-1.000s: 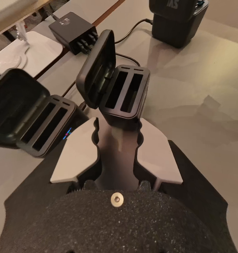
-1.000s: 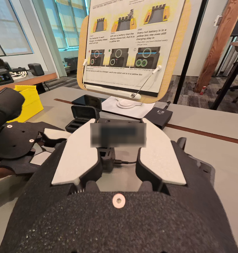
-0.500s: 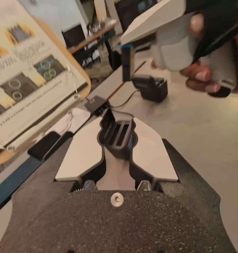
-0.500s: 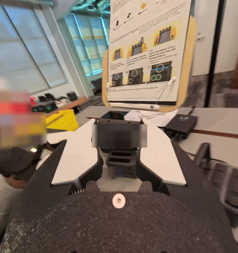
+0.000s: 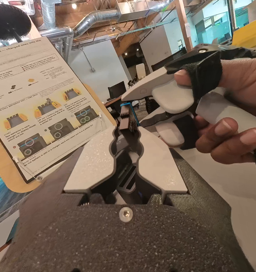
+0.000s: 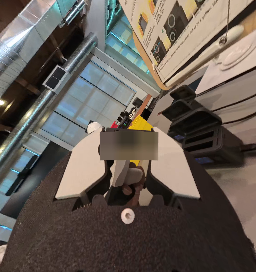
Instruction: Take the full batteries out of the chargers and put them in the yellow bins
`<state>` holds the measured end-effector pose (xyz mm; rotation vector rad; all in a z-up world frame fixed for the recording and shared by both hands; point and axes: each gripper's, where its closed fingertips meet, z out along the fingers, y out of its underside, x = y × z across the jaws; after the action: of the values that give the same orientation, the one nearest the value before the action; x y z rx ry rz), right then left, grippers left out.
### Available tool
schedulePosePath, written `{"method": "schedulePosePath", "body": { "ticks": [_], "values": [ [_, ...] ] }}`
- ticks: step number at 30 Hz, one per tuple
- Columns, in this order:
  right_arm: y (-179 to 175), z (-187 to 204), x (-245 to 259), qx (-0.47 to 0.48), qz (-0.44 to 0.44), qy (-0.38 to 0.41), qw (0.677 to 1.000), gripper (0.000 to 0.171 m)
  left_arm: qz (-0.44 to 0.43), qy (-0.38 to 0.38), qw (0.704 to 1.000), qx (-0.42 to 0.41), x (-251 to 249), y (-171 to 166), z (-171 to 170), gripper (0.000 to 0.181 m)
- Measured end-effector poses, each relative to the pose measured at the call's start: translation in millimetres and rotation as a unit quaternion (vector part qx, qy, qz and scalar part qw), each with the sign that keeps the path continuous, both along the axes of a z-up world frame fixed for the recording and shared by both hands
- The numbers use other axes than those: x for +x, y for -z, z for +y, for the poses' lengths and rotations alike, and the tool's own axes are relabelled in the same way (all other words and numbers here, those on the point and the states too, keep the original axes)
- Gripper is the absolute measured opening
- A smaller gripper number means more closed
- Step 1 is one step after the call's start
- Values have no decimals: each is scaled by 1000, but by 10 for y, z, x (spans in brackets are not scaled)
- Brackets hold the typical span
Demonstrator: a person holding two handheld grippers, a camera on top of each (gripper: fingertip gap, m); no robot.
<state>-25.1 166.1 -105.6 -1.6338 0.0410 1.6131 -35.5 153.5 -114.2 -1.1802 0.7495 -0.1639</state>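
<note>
Both cams have tipped up since a sec ago & my R gripper [image 6: 128,129] has swung in close over my L gripper [image 5: 126,128]. R is pinching the battery [image 5: 128,117], held in the air just above L's tips. L sits half-spread, nothing held, charger [image 5: 126,181] on the desk [image 5: 212,184] behind the gap. Yellow bin [image 6: 140,123] far off.

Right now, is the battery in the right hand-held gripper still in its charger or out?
Out. The battery hangs in the air, pinched by the right hand-held gripper, clear of the charger below.
</note>
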Motion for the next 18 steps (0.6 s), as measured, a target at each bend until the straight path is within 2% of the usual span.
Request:
{"method": "schedulePosePath", "body": {
  "ticks": [5, 7, 11, 14, 18],
  "values": [
    [101, 19, -61, -39, 46, -30, 998, 58, 0, 16, 1000, -13, 16, 38, -8, 15],
    [74, 17, -69, -23, 47, -41, 998, 58, -21, 39, 998, -32, 11, 15, -17, 13],
    [-103, -36, -80, 139, -32, -68, 987, 57, -101, 154, 977, -111, -13, -39, -105, 11],
    [-173, -273, -109, 273, -91, -138, 948, 58, -166, 250, 940, -162, -30, -121, -218, 11],
    [-59, -423, -100, 340, -140, -181, 912, 56, -193, 328, 903, -198, 0, -153, -359, 11]
  ]
}}
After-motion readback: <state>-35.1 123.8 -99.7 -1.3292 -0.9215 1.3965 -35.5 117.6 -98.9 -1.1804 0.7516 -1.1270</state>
